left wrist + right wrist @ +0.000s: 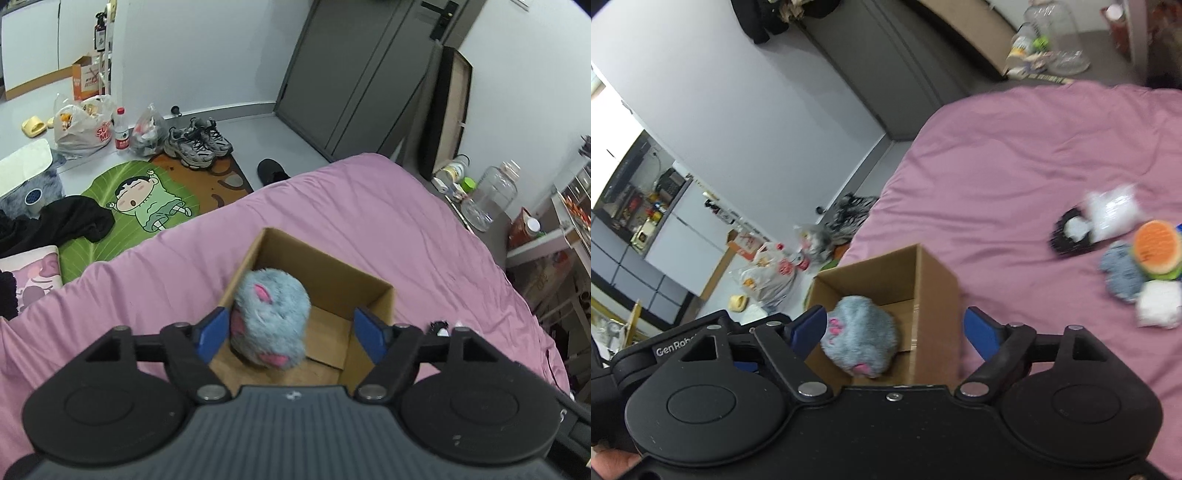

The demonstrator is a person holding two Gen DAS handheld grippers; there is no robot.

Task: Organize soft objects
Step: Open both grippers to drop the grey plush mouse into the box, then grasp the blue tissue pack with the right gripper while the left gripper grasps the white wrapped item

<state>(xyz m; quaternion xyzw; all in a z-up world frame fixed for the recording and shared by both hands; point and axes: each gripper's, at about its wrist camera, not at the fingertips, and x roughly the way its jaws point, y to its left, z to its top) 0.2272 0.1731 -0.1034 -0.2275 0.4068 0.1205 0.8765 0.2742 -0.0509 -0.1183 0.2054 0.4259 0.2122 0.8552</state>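
Note:
A grey-blue furry plush with pink paws [271, 319] lies inside an open cardboard box [332, 273] on the pink bed. My left gripper [291, 332] is open above the box, its blue fingers either side of the plush and apart from it. In the right wrist view the same plush [860, 336] lies in the box [934, 288], and my right gripper [895, 332] is open over it. Several more soft toys lie to the right on the bed: a black-and-white one [1075, 232], an orange-topped one [1158, 251], a grey one [1123, 273] and a white one [1158, 306].
The pink bedspread [369, 206] fills the middle. On the floor beyond lie a green cartoon mat [144, 206], sneakers [197, 142], plastic bags [85, 125] and black clothing [70, 221]. A bedside shelf with jars [487, 195] stands at the right.

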